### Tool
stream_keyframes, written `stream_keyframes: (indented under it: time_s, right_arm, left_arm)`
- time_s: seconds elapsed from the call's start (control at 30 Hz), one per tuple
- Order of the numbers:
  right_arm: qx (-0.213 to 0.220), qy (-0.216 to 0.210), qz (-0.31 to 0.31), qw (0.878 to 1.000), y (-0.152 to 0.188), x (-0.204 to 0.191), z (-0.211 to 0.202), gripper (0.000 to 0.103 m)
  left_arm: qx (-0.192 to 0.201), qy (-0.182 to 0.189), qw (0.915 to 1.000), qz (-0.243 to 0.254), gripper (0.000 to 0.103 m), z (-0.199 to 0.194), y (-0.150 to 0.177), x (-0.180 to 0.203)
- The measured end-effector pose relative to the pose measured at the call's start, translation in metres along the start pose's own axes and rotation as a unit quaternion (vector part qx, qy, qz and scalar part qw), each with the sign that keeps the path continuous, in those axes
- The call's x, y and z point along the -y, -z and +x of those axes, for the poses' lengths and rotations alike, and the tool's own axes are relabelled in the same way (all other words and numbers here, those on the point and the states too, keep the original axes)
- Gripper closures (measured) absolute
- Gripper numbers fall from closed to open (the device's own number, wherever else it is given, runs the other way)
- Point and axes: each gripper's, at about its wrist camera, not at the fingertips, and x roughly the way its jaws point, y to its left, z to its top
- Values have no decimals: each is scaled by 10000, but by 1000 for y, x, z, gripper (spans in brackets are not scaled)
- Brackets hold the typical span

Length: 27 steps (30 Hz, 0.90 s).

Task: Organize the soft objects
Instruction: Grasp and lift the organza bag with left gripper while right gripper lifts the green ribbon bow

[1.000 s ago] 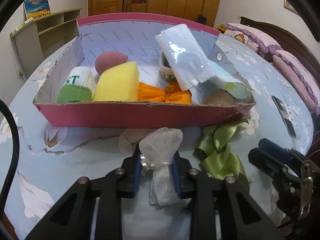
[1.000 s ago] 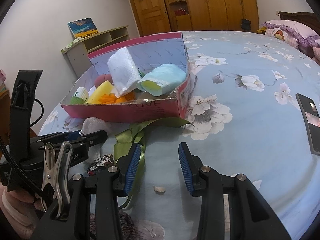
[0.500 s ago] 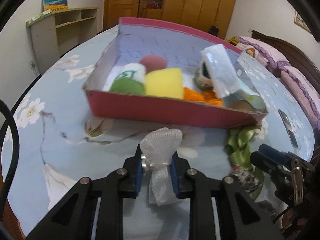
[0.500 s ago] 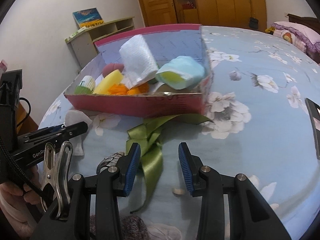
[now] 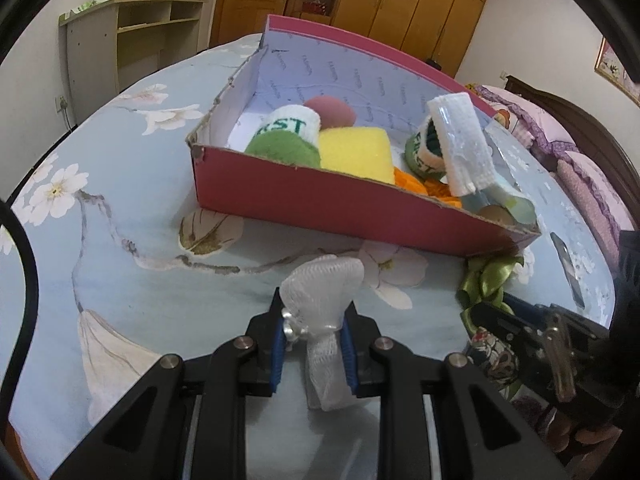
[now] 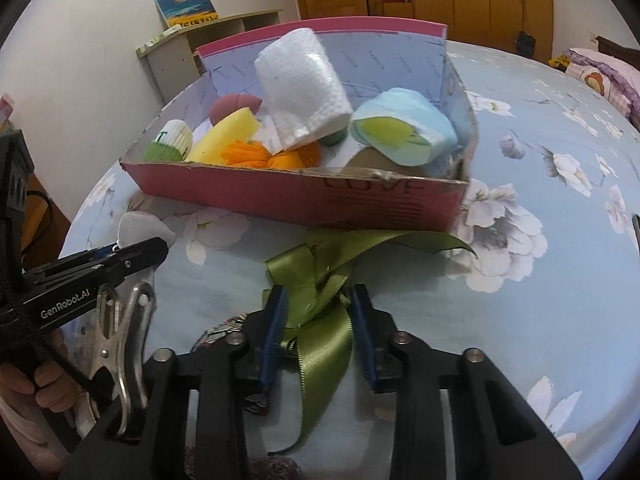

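My left gripper [image 5: 314, 334] is shut on a white mesh pouch [image 5: 324, 300] and holds it above the flowered blue cloth, in front of the pink cardboard box [image 5: 320, 204]. The box holds a yellow sponge [image 5: 356, 152], a green-and-white sock roll [image 5: 288, 132], a white cloth roll [image 5: 460, 144] and other soft items. My right gripper [image 6: 318, 334] is open, its blue pads on either side of a green satin ribbon bow [image 6: 316, 284] lying in front of the box [image 6: 360, 204]. The left gripper also shows in the right wrist view [image 6: 120, 256].
A small patterned object [image 5: 494, 354] lies next to the ribbon [image 5: 486, 276]. A phone [image 5: 566, 264] lies on the cloth at the right. A shelf unit [image 5: 132, 36] and wooden wardrobes stand beyond the table. A bed is at the far right.
My left gripper has lifted and swung left with the mesh pouch. My right gripper has moved forward so that the green ribbon now lies between its open fingers.
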Motion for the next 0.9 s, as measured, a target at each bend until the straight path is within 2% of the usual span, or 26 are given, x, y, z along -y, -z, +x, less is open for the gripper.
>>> stream_keyframes:
  time_s: [0.03, 0.23, 0.9]
  right_arm:
    - [11, 7, -30, 10000, 0, -2, 0, 81]
    - [109, -11, -221, 9997, 0, -7, -5, 94]
    - [841, 72, -343, 9958, -6, -19, -66, 96]
  left_arm:
    - [0, 4, 10000, -3, 79, -1, 0, -1]
    - [-34, 74, 10000, -3, 79, -7, -1, -3]
    - [301, 156, 9994, -12, 79, -48, -3, -1]
